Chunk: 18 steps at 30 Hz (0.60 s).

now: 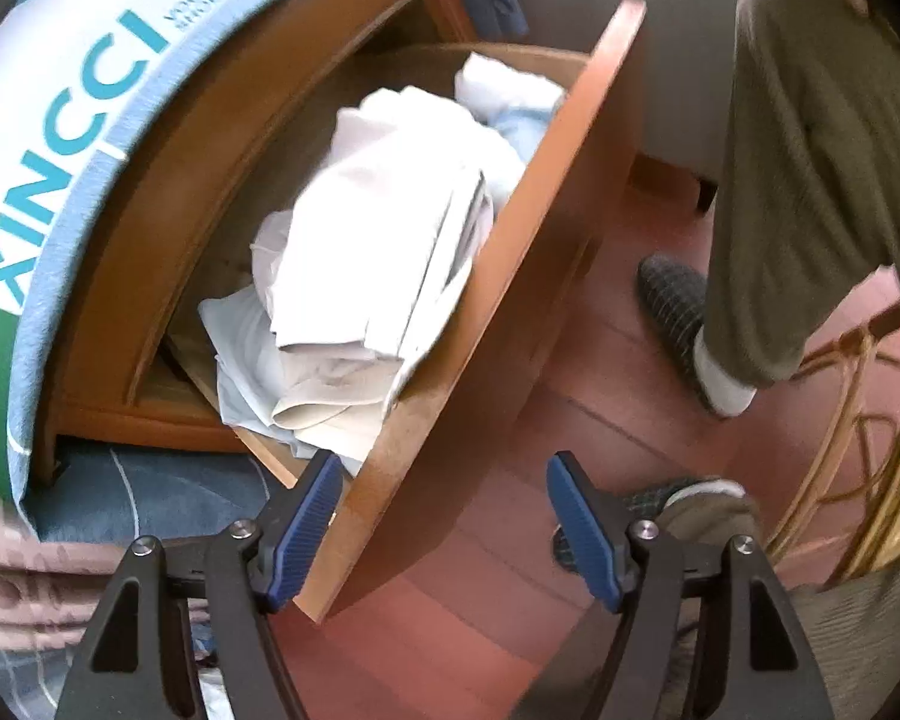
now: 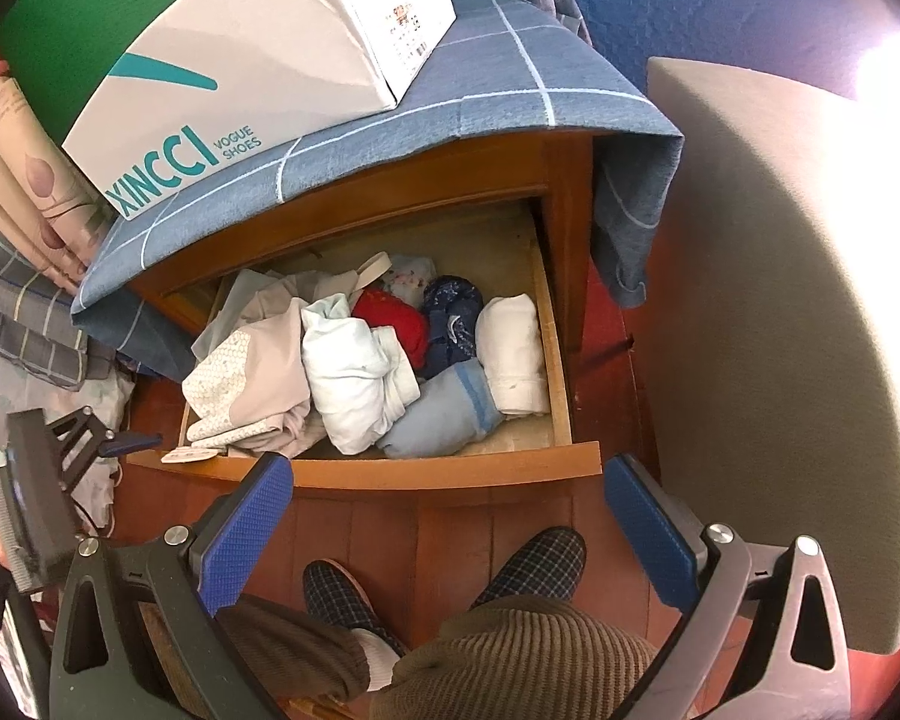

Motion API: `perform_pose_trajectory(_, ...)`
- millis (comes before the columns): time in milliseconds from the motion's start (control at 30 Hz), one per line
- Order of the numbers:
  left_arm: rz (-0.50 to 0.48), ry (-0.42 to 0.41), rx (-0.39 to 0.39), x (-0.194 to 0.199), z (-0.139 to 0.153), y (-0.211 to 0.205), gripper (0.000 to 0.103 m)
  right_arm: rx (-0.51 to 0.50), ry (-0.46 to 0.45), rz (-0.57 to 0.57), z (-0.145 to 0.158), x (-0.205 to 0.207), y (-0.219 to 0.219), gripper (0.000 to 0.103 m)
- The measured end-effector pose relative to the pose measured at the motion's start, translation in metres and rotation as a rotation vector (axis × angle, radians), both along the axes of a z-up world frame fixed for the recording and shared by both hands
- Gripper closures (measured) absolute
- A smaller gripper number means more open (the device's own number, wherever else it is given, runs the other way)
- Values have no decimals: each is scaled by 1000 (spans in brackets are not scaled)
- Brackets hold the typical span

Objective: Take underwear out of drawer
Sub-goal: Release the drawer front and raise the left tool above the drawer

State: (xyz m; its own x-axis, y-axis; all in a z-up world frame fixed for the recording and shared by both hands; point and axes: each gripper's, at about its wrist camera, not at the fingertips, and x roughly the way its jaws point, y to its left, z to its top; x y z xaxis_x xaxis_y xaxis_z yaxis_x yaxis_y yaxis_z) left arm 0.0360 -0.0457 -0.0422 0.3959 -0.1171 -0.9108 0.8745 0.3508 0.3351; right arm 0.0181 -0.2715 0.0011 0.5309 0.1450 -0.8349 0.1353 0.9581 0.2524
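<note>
The wooden drawer [image 2: 438, 474] of a nightstand stands pulled out, full of folded underwear [image 2: 354, 378] in white, pale blue, red and navy. In the left wrist view the same drawer front [image 1: 510, 276] runs diagonally, with a pale pile of underwear [image 1: 372, 252] behind it. My left gripper [image 1: 444, 531] is open, its fingers straddling the near end of the drawer front, holding nothing. My right gripper [image 2: 450, 516] is open above the floor just in front of the drawer, empty. The left gripper [image 2: 126, 443] also shows at the drawer's left corner in the right wrist view.
A white XINCCI shoe box [image 2: 240, 72] sits on a blue checked cloth [image 2: 510, 90] over the nightstand. A beige upholstered surface [image 2: 780, 330] stands to the right. The person's slippered feet [image 2: 438, 582] rest on the red wooden floor. Bedding [image 2: 30, 240] lies left; a rattan chair [image 1: 870, 450] is nearby.
</note>
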Motion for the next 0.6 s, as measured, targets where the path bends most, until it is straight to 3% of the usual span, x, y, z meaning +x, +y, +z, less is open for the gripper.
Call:
perform_pose_trajectory(300,127,-29,-86,-8,21,2,30,-46,12,12,-1,2,5,0)
perform_pose_trajectory(600,390,-62,-278,4,50,26,30,-132,3,47,4,2,20,0)
